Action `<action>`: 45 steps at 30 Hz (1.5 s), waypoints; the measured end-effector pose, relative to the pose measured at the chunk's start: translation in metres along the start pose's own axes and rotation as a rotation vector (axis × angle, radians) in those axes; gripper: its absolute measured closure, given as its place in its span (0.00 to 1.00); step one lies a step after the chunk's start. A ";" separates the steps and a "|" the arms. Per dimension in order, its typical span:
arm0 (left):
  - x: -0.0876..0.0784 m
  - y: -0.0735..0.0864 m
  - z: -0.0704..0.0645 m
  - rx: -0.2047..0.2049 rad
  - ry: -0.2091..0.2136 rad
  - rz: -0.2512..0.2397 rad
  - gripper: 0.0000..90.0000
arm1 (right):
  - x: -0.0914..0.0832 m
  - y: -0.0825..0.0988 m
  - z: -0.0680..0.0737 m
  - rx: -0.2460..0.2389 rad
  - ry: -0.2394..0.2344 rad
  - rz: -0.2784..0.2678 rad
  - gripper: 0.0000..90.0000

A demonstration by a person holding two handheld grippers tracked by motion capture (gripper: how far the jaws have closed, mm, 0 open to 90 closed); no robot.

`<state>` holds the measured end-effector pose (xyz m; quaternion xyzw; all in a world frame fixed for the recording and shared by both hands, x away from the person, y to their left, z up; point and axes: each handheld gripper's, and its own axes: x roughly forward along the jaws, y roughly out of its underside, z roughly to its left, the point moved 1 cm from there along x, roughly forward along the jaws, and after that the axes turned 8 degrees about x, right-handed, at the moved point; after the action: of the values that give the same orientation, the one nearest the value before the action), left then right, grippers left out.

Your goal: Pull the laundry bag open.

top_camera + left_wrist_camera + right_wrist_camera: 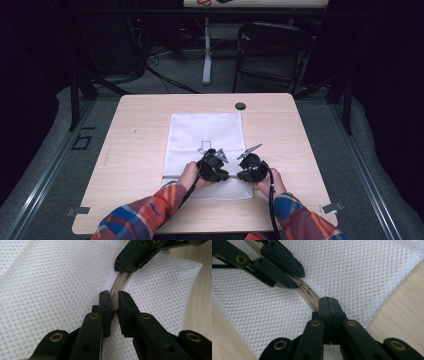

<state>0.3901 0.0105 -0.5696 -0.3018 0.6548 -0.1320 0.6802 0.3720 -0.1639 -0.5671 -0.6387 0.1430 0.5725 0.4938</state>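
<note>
The counter (140,150) carries a white mesh bag (205,132), laid flat so that its zipper (308,293) lies within reach at the near edge, where both hands work. The bag spreads away in front of both pairs of fingers, and the zipper runs as a beige line between them.

The left gripper (114,300) has its fingers closed on the zipper, pinching what looks like the slider or its end (the exact part is too small to tell). The right gripper (329,305) has its fingers shut tight on the zipper tape a little further along, just beside the left fingers.

I judge that one grip anchors the tape and keeps it taut while the other is placed to draw the slider along, because loose mesh would bunch up otherwise.
</note>
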 end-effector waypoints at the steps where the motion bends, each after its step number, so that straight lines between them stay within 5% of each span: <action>1: -0.001 0.001 0.000 -0.001 0.000 0.003 0.91 | 0.000 0.000 0.000 -0.003 0.005 0.003 1.00; 24: -0.017 0.018 0.009 -0.047 0.020 0.012 0.91 | -0.001 0.001 -0.002 -0.005 -0.001 0.001 1.00; 45: -0.021 0.023 0.009 -0.049 0.023 0.010 0.91 | -0.001 0.001 -0.003 -0.017 -0.002 0.001 1.00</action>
<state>0.3911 0.0431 -0.5664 -0.3135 0.6672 -0.1161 0.6657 0.3723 -0.1671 -0.5670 -0.6421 0.1381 0.5748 0.4882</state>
